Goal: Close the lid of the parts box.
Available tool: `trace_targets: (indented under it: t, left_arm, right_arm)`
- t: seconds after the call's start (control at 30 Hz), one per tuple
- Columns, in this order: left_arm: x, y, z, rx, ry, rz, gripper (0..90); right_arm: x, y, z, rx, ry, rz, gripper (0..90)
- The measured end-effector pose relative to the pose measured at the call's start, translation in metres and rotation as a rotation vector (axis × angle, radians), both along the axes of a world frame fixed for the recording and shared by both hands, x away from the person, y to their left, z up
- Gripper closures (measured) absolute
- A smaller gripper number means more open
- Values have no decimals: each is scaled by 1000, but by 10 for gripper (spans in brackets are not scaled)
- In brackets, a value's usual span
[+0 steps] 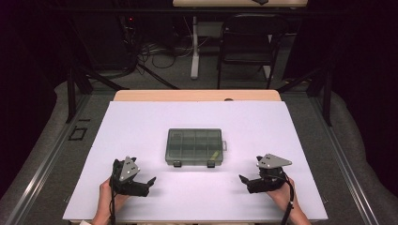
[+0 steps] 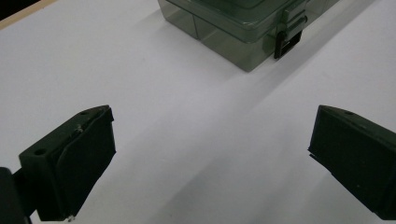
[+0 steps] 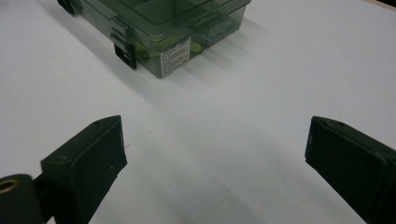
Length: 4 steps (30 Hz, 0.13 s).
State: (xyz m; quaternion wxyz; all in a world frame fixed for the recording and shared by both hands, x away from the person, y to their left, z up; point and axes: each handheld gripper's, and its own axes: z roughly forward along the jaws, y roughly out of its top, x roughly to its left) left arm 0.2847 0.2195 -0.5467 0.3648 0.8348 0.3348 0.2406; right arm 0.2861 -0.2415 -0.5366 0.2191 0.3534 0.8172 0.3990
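Observation:
A closed, translucent grey-green compartment box (image 1: 194, 146) lies in the middle of the white mat (image 1: 141, 122), with two black latches on its near side. Something yellow-green (image 1: 215, 155) shows through its near right corner. My left gripper (image 1: 148, 185) rests near the front left, pointing right and slightly toward the box. My right gripper (image 1: 245, 183) mirrors it at the front right. In the left gripper view the gripper (image 2: 210, 154) is open with nothing between its jaws, and the box (image 2: 233, 28) and a latch (image 2: 289, 39) lie ahead. The right gripper (image 3: 215, 158) is open and holds nothing; the box (image 3: 163, 23) carries a white label (image 3: 175, 58).
The mat covers a wooden table whose far edge (image 1: 197, 95) is bare. Beyond it stand a black folding chair (image 1: 248, 42), a white table leg (image 1: 194, 47) and floor cables (image 1: 155, 54). Dark stand legs (image 1: 75, 84) flank the table.

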Motion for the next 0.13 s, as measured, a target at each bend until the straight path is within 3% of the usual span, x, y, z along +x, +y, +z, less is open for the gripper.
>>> trace_targets:
  t: [0.13]
  left_arm:
    - [-1,1,1,-19,-5,2,0]
  right_arm:
    - [-1,-2,1,8,-1,-5,22]
